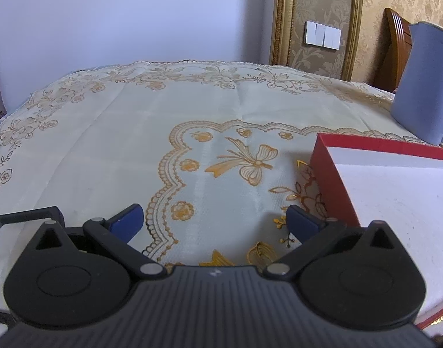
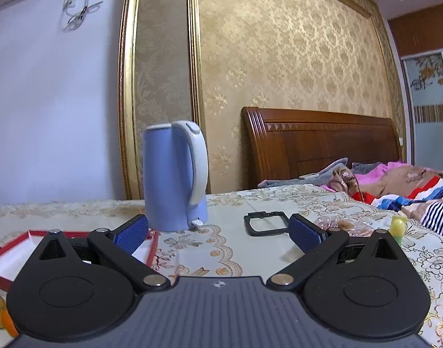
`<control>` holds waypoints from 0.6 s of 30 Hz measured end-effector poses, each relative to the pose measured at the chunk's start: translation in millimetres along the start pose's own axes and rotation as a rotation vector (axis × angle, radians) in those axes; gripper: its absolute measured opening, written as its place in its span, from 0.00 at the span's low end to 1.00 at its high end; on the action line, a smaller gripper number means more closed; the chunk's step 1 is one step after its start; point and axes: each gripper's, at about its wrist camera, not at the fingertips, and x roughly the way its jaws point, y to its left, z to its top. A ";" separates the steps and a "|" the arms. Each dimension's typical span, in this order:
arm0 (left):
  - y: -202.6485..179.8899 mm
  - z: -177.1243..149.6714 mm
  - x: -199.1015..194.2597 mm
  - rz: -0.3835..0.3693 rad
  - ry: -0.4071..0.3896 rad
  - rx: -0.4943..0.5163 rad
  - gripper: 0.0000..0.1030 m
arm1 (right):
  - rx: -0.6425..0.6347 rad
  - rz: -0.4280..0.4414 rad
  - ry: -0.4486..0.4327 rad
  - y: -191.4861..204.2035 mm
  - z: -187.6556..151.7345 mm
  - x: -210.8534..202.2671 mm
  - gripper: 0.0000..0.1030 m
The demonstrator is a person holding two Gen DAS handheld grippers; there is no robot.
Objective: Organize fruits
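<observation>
Lace-clothed surface (image 1: 119,133): red box (image 1: 395,191) at 3 o'clock holds nothing. Both your left gripper (image 1: 214,220) and right gripper (image 2: 218,232) have fingers spread wide, gripping nothing. Sorting not started.

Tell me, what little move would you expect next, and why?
Probably the right gripper eases toward the small yellow-green fruit on the cloth to its right. Both grippers are open and empty, the red box shows only bare white lining, and that fruit lies outside it. The left gripper hangs over bare tablecloth.
</observation>
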 end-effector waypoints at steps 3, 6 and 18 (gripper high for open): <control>-0.6 0.0 0.1 0.001 0.001 0.000 1.00 | -0.009 -0.020 0.042 4.3 -9.3 15.1 1.00; -0.7 0.0 0.1 0.001 0.001 0.000 1.00 | 0.009 -0.026 0.079 6.2 -18.4 27.7 1.00; -1.0 -0.1 0.6 0.004 0.002 0.003 1.00 | -0.078 -0.102 0.193 26.0 -27.1 48.3 1.00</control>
